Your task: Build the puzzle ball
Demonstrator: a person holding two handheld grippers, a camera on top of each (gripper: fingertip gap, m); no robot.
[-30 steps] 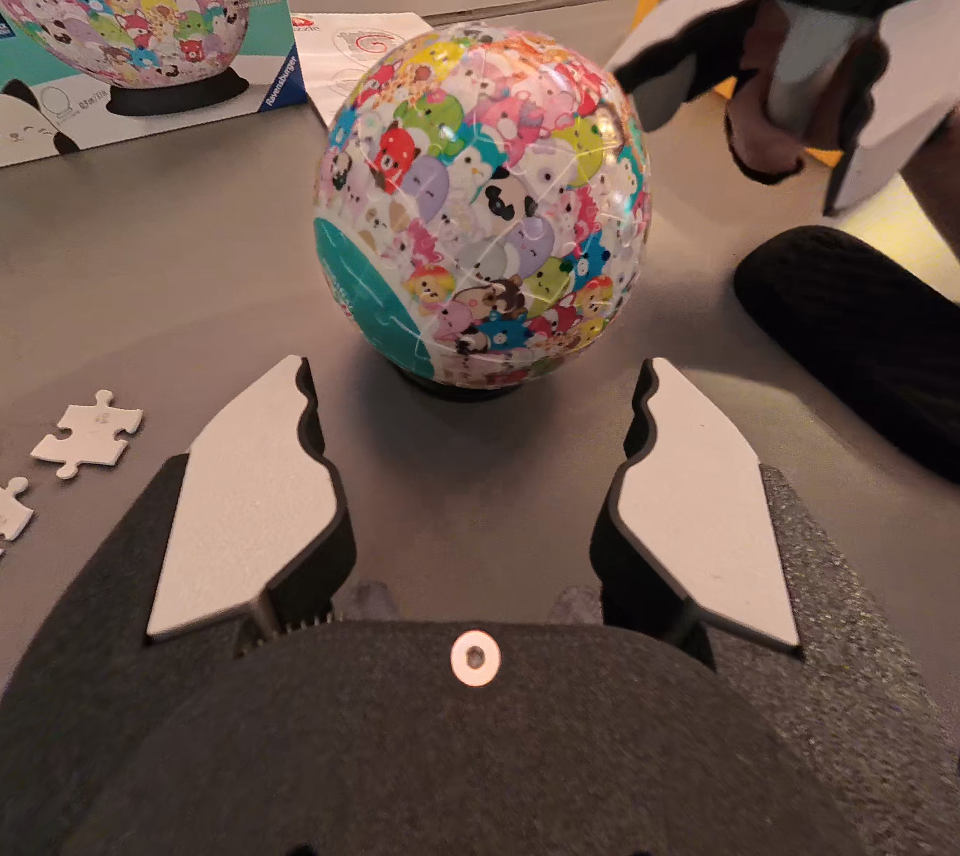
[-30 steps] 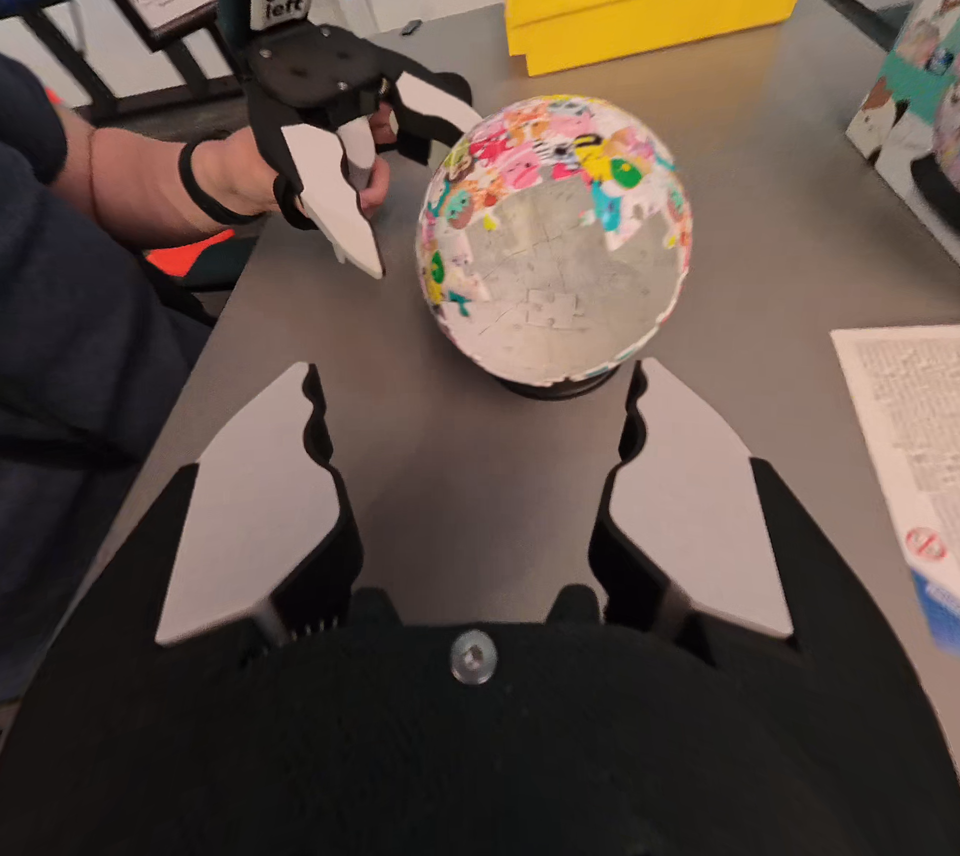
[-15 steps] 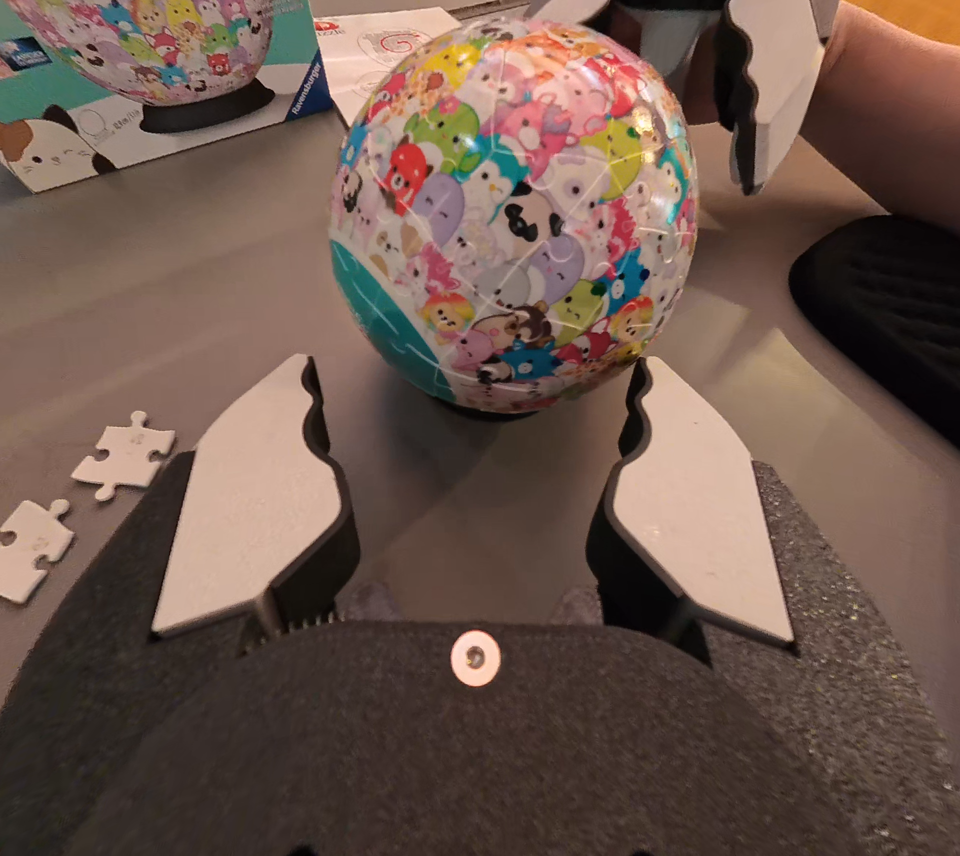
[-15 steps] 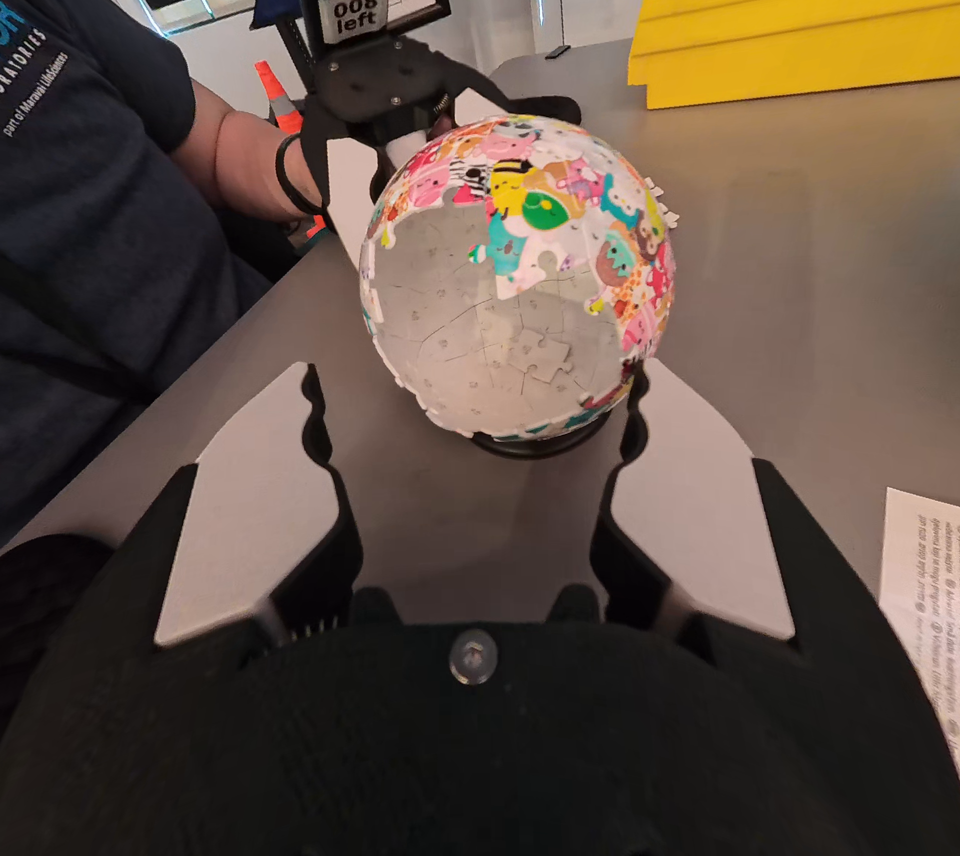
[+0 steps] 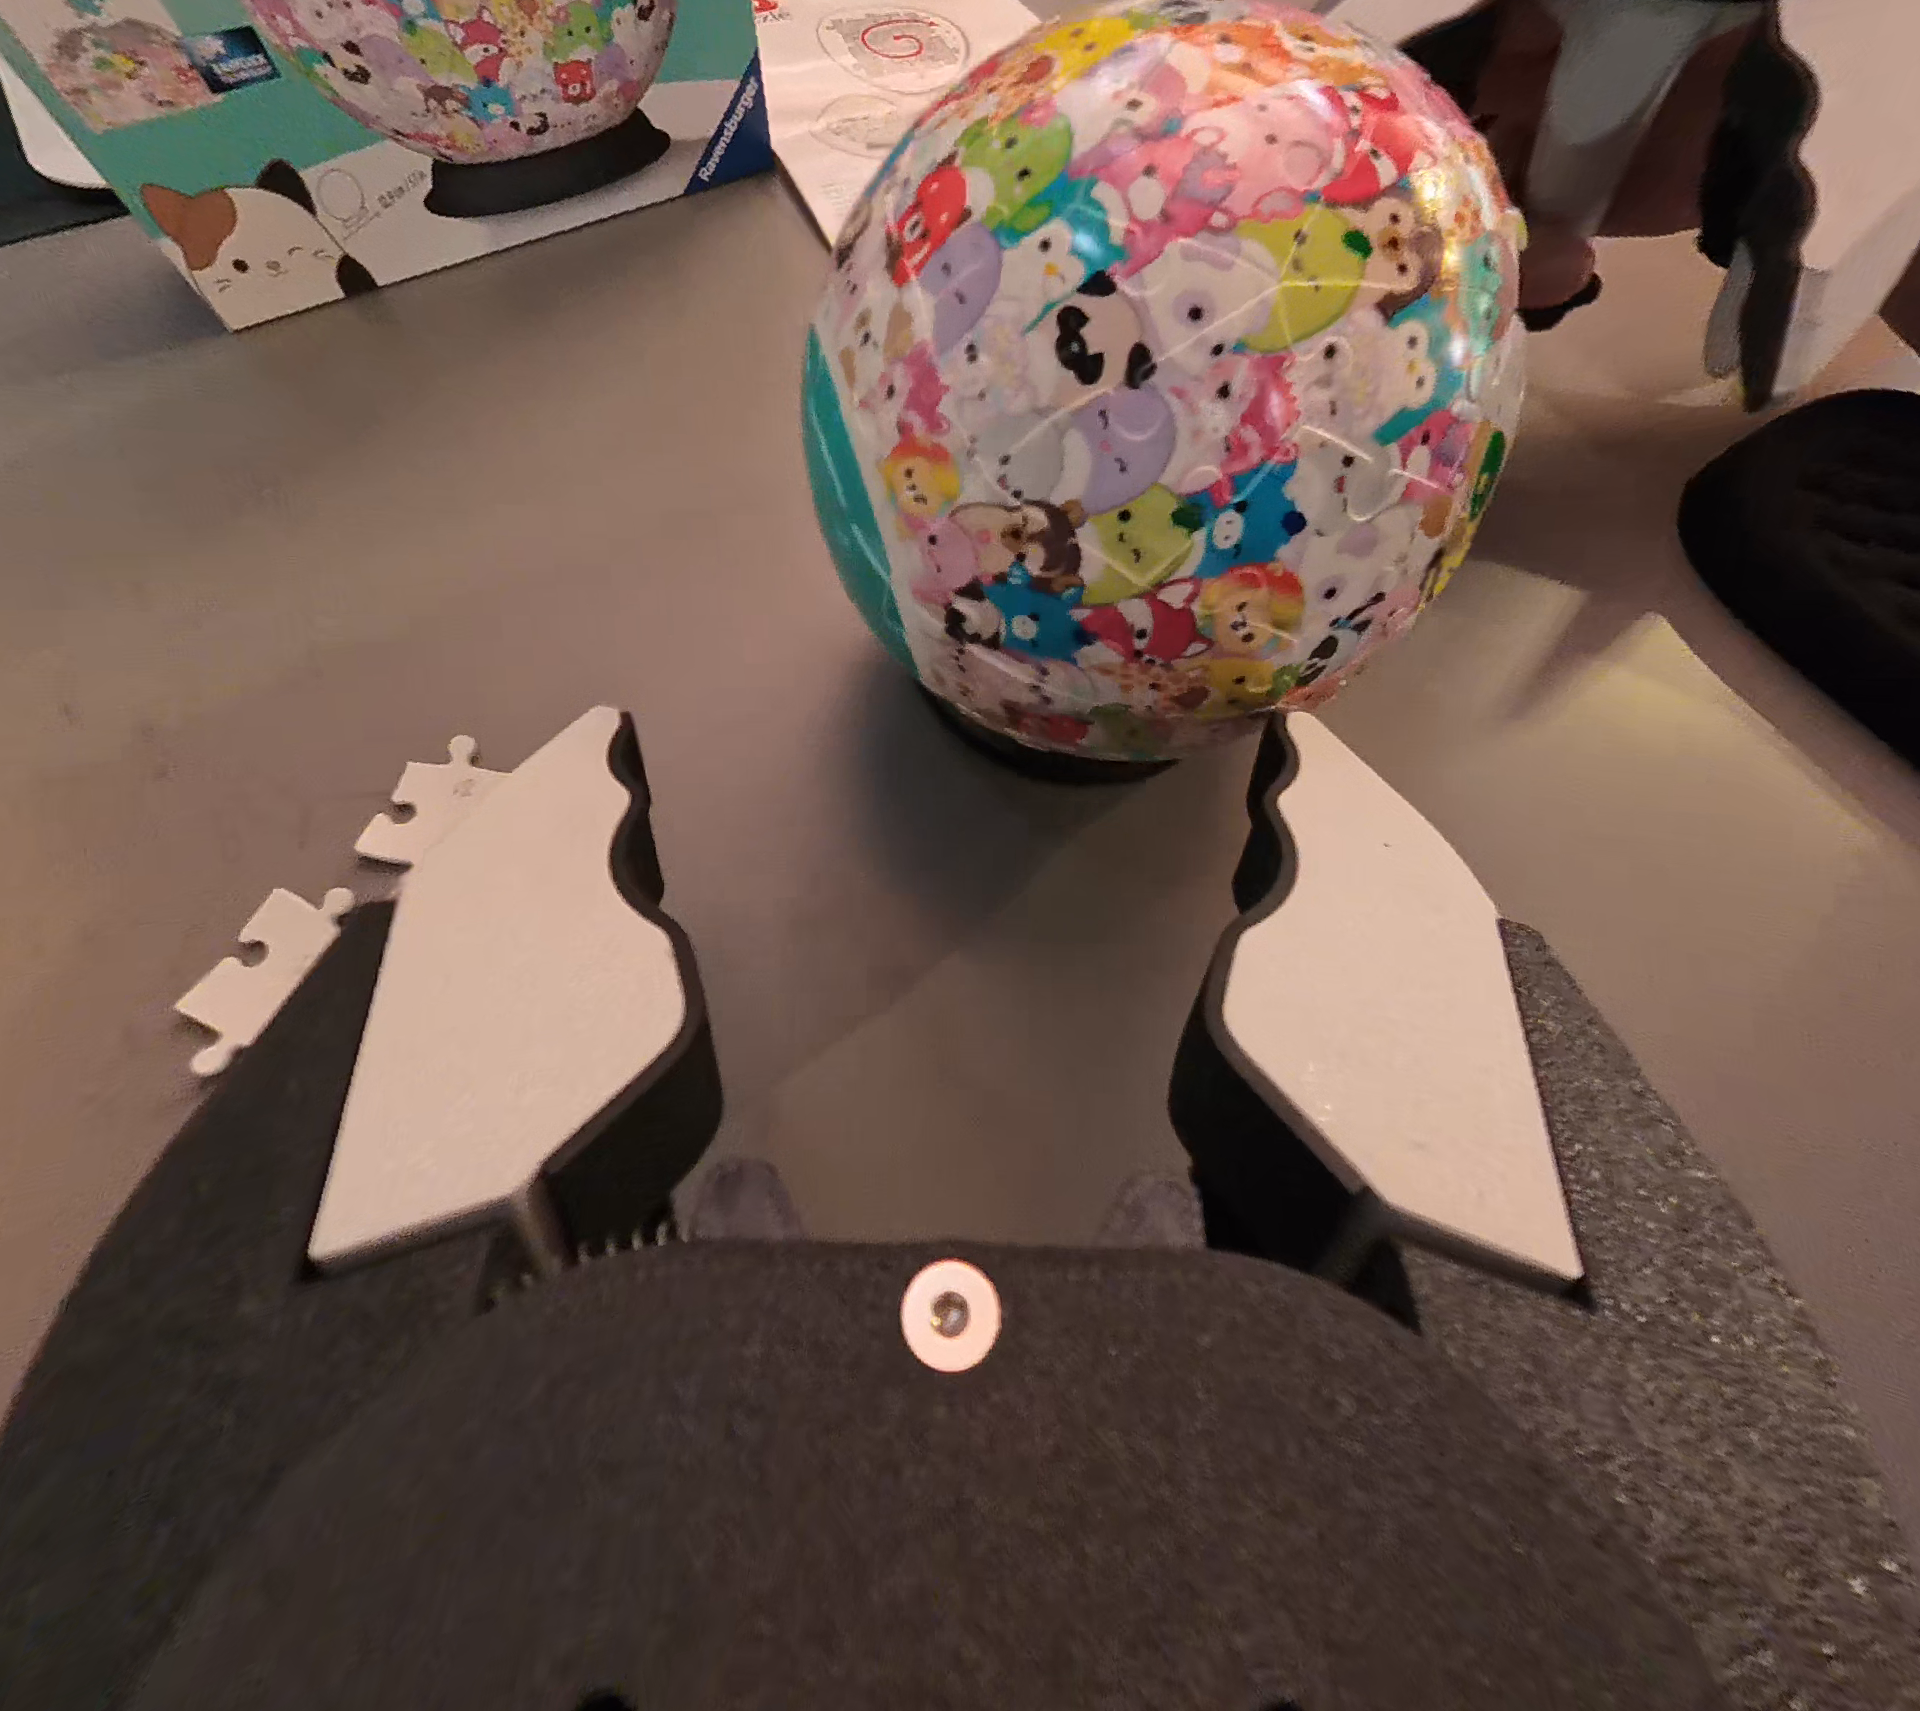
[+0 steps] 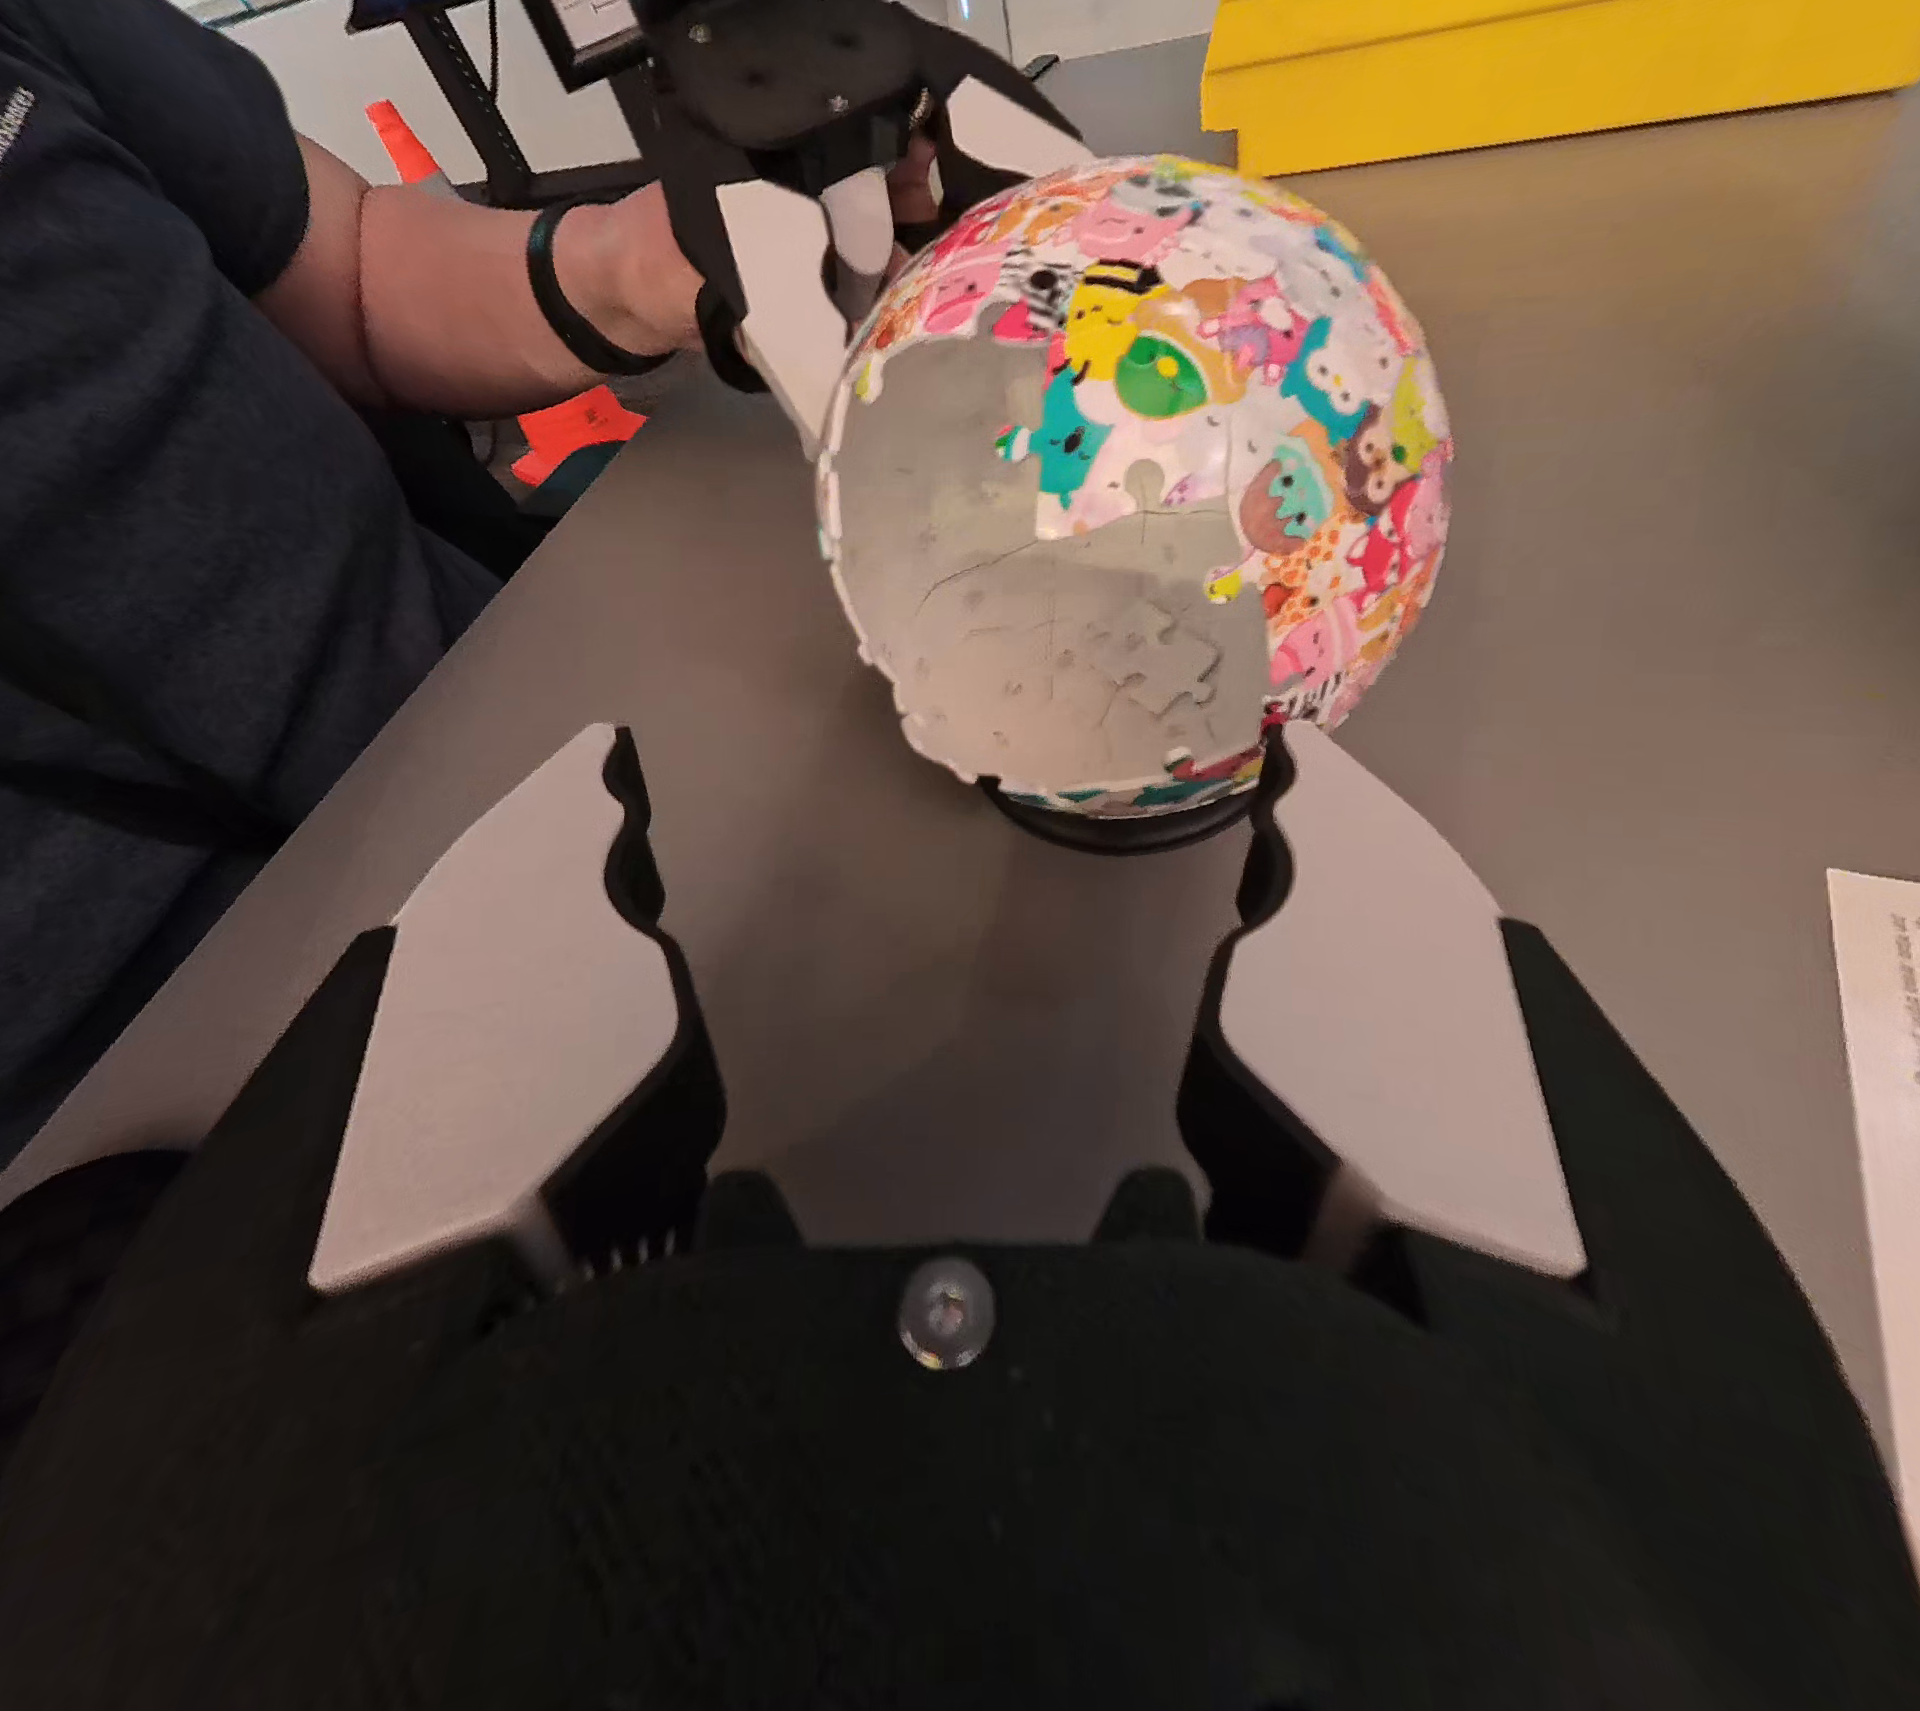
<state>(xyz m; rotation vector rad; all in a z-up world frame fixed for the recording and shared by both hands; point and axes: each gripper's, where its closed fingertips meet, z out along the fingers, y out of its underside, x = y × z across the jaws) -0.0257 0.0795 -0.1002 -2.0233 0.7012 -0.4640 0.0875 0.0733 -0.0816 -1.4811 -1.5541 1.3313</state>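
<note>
Puzzle ball [image 5: 1164, 373]: on dark stand mid-bench [image 5: 416, 539], gap in shell faces your right gripper [image 6: 945, 757] | your left gripper [image 5: 945, 726]: spread, empty, right tip near ball's base | right gripper: spread, empty | loose pieces [image 5: 426, 799]: by left fingertip | box [image 5: 395, 30], leaflet [image 5: 883, 72]: far edge | bare bench between.

Puzzle ball [image 5: 1164, 373] on stand [image 5: 1049, 752]; box [image 5: 416, 20] behind-left.
</note>
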